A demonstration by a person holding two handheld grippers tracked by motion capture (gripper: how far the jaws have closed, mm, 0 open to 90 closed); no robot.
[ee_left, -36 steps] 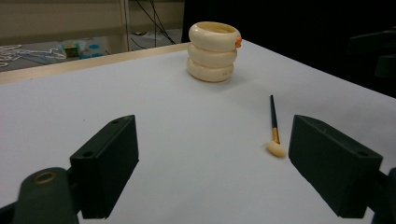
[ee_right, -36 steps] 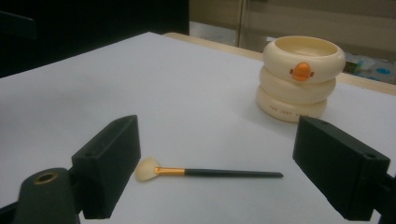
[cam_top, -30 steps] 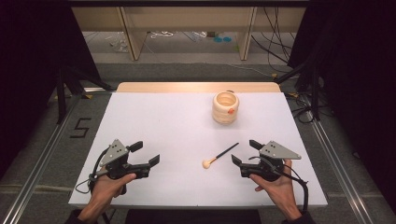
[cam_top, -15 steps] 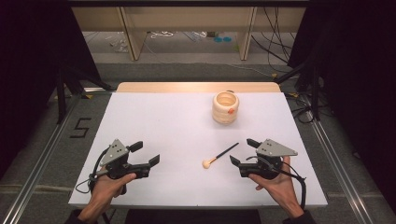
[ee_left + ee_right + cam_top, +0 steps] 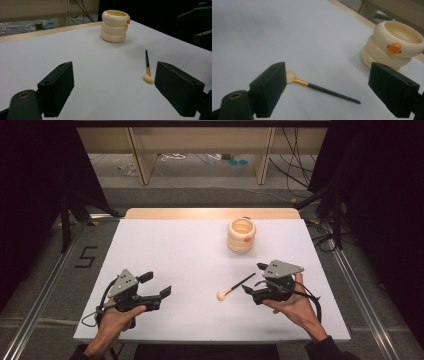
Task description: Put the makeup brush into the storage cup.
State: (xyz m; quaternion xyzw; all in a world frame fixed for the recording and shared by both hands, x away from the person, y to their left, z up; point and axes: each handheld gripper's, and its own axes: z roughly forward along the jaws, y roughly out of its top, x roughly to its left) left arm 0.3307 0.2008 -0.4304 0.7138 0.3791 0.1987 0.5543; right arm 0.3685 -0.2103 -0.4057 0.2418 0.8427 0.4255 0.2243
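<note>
Clearly the brush point(image 5: 235, 287) is what matters — it lies flat on the white table point(image 5: 175, 255), cream tip toward the person, just beside the right gripper point(image 5: 252, 281), whose jaws gape wide with nothing in them, lined up to straddle the handle. Behind stands the ringed cream pot point(image 5: 242, 235), likely its home. The left gripper point(image 5: 157, 284) waits well apart — open, empty.

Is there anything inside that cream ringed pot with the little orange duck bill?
From the high view the cream pot looks hollow and empty near its rim; the right gripper view shows a bare inner wall. Its bottom is hidden by the rim. The makeup brush lies outside on the table.
</note>
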